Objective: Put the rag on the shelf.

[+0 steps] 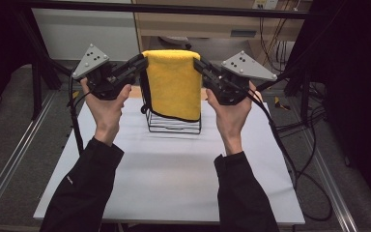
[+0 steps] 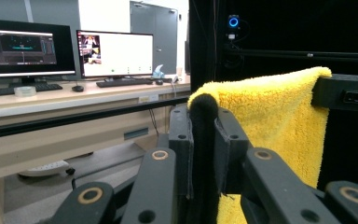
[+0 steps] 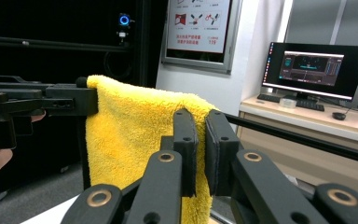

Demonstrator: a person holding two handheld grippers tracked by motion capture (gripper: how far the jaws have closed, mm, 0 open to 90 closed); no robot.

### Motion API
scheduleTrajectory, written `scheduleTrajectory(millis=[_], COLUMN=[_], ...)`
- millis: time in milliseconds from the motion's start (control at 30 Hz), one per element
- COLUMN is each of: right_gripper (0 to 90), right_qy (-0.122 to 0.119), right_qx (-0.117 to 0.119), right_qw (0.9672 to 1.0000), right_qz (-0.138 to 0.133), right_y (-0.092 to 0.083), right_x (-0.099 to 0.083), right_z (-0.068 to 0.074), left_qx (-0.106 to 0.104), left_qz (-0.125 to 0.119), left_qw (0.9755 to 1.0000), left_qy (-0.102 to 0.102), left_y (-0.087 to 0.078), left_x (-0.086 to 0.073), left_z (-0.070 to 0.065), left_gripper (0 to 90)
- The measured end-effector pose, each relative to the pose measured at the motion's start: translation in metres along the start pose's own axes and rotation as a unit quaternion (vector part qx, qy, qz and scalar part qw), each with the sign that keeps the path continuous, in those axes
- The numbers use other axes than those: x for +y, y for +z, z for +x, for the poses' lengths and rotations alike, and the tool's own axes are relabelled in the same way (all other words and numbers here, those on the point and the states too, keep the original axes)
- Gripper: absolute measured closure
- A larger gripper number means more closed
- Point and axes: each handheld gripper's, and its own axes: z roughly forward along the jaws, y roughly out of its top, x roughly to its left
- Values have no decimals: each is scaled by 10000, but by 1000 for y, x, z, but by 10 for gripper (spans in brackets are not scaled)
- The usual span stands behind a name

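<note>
A yellow towel [image 1: 172,82] with a black hem hangs stretched between my two grippers, above a black wire rack [image 1: 174,124] on the white table [image 1: 174,179]. Its lower edge drapes over the rack's top. My left gripper [image 1: 142,62] is shut on the towel's upper left corner, and my right gripper [image 1: 198,63] is shut on the upper right corner. In the left gripper view the jaws [image 2: 204,116] pinch the black hem, with the towel [image 2: 270,121] running off to the other gripper [image 2: 345,93]. In the right gripper view the jaws [image 3: 199,140] clamp the towel [image 3: 130,135].
A desk with monitors [image 2: 114,53] and keyboards stands beyond the table. Black frame bars [image 1: 174,8] cross overhead at the back. Cables [image 1: 290,145] trail down the table's right side. The front half of the white table is bare.
</note>
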Motion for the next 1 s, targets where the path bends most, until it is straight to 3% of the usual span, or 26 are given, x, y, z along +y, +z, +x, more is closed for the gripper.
scheduleTrajectory(millis=[500, 633, 1000], right_gripper=[846, 846, 846], right_qy=[-45, -101, -142], right_qx=[-98, -140, -209], right_qw=[9998, 9995, 9992], right_qz=[-153, -246, -297], right_y=[14, 20, 37], right_x=[18, 27, 42], right_z=[-9, -12, -22], left_qx=[98, 181, 279], left_qz=[-78, -137, -164], left_qw=[9999, 9995, 9993], left_qy=[108, 221, 179], left_y=[11, 14, 30], left_x=[24, 35, 52], left_z=[7, 9, 21], left_gripper=[789, 789, 789])
